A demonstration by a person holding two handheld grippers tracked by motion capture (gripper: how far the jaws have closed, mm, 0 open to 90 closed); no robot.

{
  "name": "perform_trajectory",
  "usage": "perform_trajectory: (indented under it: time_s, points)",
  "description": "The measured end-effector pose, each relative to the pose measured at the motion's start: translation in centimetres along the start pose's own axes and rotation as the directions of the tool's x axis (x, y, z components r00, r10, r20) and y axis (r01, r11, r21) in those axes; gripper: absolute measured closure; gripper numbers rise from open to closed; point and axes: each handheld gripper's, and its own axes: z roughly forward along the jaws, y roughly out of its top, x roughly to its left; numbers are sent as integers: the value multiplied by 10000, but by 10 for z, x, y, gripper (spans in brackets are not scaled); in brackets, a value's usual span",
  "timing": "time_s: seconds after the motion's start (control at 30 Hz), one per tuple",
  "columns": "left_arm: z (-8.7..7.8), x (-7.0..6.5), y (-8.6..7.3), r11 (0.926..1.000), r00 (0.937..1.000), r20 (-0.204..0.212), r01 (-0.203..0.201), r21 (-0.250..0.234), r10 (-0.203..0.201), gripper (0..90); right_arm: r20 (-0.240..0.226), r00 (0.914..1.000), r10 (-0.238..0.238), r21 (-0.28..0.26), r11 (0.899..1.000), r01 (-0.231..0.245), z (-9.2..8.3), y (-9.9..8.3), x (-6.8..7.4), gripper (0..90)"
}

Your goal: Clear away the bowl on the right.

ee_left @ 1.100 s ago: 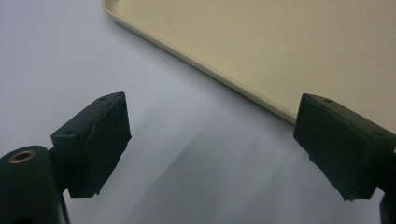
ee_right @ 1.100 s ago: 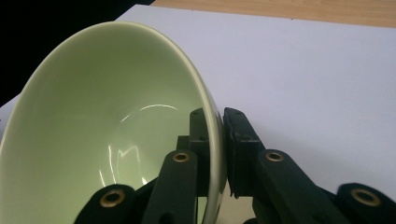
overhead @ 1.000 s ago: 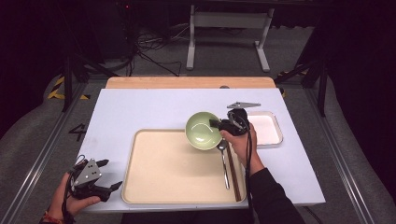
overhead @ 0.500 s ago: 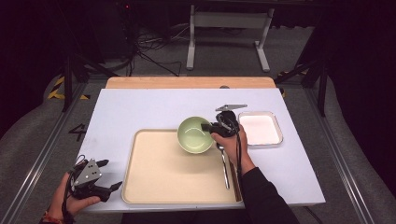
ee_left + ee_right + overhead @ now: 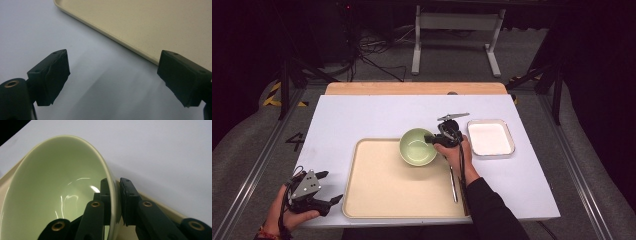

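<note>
Bowl (image 5: 417,146), pale green, sits at the far right corner of my tray (image 5: 382,200), and I've got it by the rim. My right gripper (image 5: 438,139) is clamped on the bowl's right edge: in the right gripper view the rim (image 5: 113,202) runs straight up between my two black jaws, one inside the bowl, one outside, pressed tight against the wall. The bowl's inside (image 5: 57,195) is glossy and empty, light glinting off the bottom. Whether its base is resting on the tray or just off it, I can't tell from here.

My right hand (image 5: 457,155) reaches in over the tray's right side. Just beside that edge lies a long thin utensil (image 5: 453,184), pointing away from me along the tray rim; too small to say what kind. Right of my gripper, on the white table (image 5: 362,115), is a shallow white square dish (image 5: 490,137), close to the bowl but apart from it.

My left gripper (image 5: 328,187) is down at the near left corner of the table, just off the tray's left edge, in my left hand (image 5: 287,215). Its jaws stand wide apart with nothing between them: the left gripper view shows bare table between the pads (image 5: 60,72) and the tray's beige rim (image 5: 120,41) crossing beyond.
</note>
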Motion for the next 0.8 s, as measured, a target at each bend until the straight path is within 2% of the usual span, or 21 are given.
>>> perform_trajectory:
  time_s: [0.17, 0.23, 0.37, 0.5, 0.57, 0.6, 0.8]
  points:
    - [0, 0, 0, 10000, 10000, -20, -14, 10, 14, 117, 85, 9999, 63, 57, 10000, -64, 3, 1, -2, 823]
    - [0, 0, 0, 10000, 10000, -19, -14, -1, 14, 117, 329, 9993, -176, 117, 9998, 172, 6, 4, 1, 822]
    - [0, 0, 0, 10000, 10000, -31, -6, 1, 6, 117, 521, 9980, -357, 81, 9993, 353, 6, 6, 4, 823]
    - [1, 0, 0, 10000, 10000, 32, 0, 20, 0, 117, 503, 9982, -311, 146, 9994, 304, 8, 8, 2, 816]
    - [1, -1, 0, 10000, 10000, 34, -6, 44, 6, 117, 419, 9988, -269, 150, 9995, 263, 9, 8, 1, 773]
    - [1, -1, 0, 10000, 10000, 34, -6, 45, 6, 117, 527, 9981, -308, 251, 9992, 295, 10, 8, 1, 779]
    - [1, 0, 0, 10000, 10000, 31, 6, 9, -6, 117, 689, 9962, -532, -272, 9981, 552, 2, 11, 2, 714]
